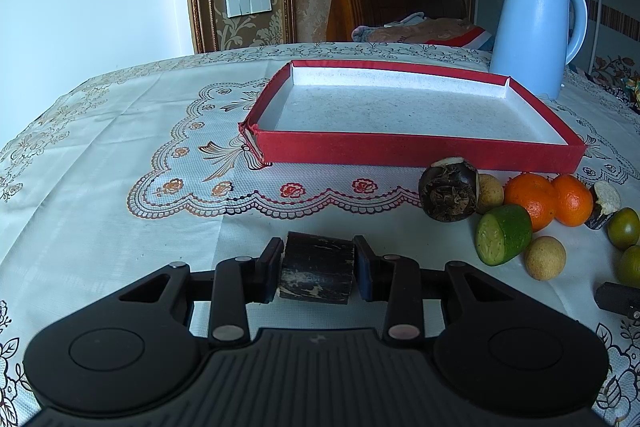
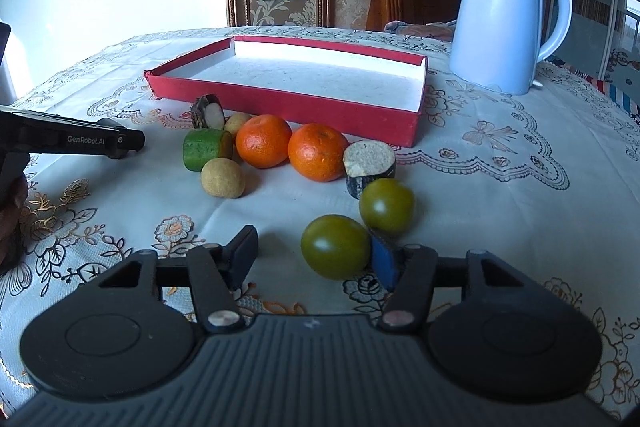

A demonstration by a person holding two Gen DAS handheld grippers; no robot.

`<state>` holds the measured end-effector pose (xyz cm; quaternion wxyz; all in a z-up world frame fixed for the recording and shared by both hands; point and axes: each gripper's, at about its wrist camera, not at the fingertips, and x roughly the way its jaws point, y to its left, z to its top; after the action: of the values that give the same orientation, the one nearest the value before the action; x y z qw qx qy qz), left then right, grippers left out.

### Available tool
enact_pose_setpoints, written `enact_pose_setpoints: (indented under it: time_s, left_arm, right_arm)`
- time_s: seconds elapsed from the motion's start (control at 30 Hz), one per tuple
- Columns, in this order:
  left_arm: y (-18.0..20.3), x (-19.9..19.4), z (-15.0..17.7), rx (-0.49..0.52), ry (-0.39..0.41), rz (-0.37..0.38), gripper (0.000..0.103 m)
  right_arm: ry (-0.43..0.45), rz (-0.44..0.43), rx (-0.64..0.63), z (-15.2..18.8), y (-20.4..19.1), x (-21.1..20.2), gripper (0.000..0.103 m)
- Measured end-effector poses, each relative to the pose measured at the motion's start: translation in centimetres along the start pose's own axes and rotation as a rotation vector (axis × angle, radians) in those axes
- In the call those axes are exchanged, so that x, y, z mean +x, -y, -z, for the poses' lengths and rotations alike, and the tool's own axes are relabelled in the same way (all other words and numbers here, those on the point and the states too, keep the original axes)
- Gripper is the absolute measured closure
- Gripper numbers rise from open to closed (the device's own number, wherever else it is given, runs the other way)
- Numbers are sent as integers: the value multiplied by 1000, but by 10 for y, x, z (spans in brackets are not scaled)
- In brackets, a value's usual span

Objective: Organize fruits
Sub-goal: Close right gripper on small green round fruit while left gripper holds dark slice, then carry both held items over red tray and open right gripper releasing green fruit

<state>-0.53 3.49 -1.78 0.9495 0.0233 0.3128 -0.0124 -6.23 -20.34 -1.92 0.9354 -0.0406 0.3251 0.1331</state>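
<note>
Jaws of left gripper (image 1: 318,267) are clamped on a dark cane piece (image 1: 316,273), held short of the tray (image 1: 420,147). Right gripper (image 2: 316,255) is spread around a green fruit (image 2: 335,246). Tray holds nothing; remaining fruit (image 2: 264,141) sits on the counter (image 2: 500,207). Barely started, judged.

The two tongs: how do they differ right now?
The left tongs are shut on a dark sugarcane piece; the right tongs are open and hold nothing. The left tongs point toward the red tray; the right tongs sit beside a green tomato, which touches one blue pad. Both hover low over the tablecloth.
</note>
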Motion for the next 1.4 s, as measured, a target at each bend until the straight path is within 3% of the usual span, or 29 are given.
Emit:
enact_pose_setpoints:
  time_s: [0.17, 0.3, 0.77, 1.0, 1.4]
  left_arm:
    - [-1, 0, 0, -7, 1, 3, 68]
    - [-2, 0, 0, -9, 3, 3, 68]
    - [-2, -5, 1, -16, 21, 11, 69]
    - [-1, -6, 0, -20, 24, 11, 69]
    - [-1, -7, -1, -28, 26, 16, 69]
  right_arm:
    - [-1, -3, 9, -2, 2, 1, 66]
    - [3, 0, 12, -2, 3, 1, 70]
    - [41, -15, 15, -4, 4, -7, 70]
    - [106, 41, -37, -13, -1, -18, 70]
    - [123, 109, -59, -29, 7, -12, 71]
